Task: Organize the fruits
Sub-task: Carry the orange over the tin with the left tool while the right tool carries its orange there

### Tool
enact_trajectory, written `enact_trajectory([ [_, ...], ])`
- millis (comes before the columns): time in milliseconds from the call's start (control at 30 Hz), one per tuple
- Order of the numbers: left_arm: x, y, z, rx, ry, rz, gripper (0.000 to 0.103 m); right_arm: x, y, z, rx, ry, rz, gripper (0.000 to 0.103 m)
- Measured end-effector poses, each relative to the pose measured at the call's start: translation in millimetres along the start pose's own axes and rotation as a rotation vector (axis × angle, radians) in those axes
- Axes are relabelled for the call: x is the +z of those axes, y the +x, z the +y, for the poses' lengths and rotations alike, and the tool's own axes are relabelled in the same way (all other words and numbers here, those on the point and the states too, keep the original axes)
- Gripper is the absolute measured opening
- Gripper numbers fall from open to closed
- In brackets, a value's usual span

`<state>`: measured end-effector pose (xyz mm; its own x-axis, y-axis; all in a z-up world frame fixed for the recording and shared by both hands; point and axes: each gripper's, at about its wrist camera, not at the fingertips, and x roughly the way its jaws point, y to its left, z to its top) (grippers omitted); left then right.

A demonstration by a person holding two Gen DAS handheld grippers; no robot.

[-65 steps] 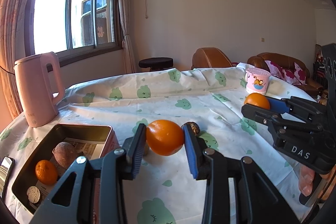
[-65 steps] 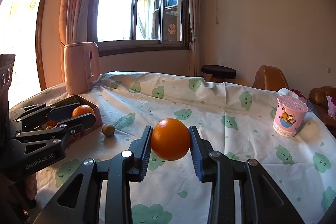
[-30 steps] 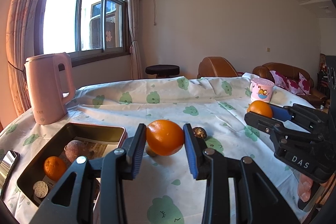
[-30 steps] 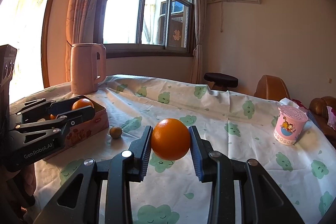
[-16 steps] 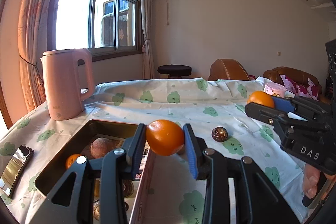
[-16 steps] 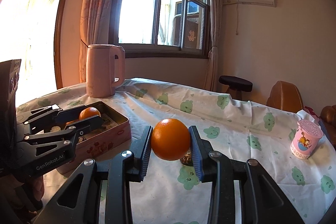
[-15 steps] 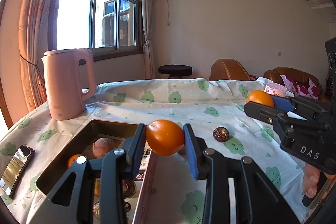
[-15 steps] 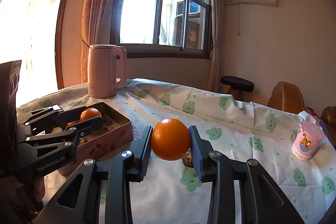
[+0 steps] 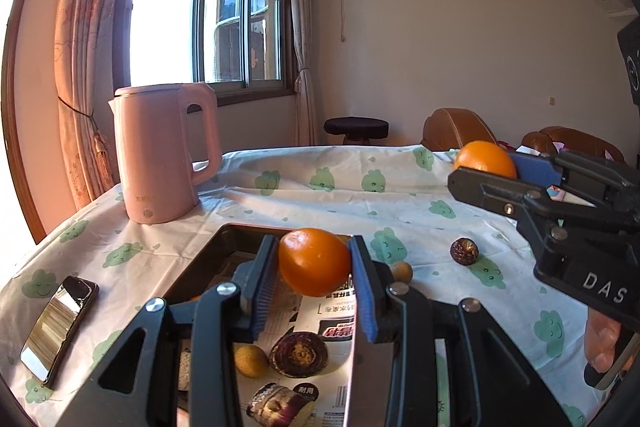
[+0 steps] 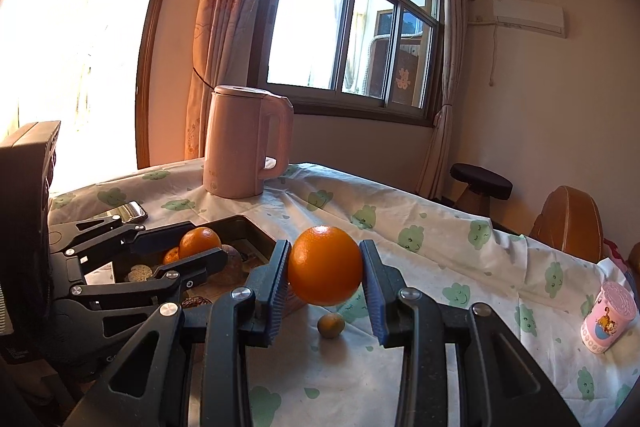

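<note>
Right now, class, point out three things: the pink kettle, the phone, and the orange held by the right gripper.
pink kettle point(image 9: 160, 155), left wrist view, middle of its body.
phone point(image 9: 60, 323), left wrist view, centre of its screen.
orange in the right gripper point(image 10: 325, 271), right wrist view, middle of its peel.

"DAS" on right gripper point(image 9: 486, 163) (white letters)

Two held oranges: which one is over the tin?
The left gripper's round orange, above the dark tin box; the right gripper's orange hangs over tablecloth.
</note>
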<state>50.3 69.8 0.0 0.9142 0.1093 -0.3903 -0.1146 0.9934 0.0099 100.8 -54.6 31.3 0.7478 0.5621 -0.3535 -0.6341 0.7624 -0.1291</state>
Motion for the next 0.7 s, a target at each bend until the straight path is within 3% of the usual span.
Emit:
enact_trajectory([
  [400, 2, 10, 44, 0.064, -0.029, 0.051, 0.038, 14, 28, 20, 0.056, -0.01, 0.036, 0.037],
  [700, -2, 23, 50, 0.073, -0.021, 0.106, 0.038, 12, 52, 36, 0.072, -0.027, 0.083, 0.037],
])
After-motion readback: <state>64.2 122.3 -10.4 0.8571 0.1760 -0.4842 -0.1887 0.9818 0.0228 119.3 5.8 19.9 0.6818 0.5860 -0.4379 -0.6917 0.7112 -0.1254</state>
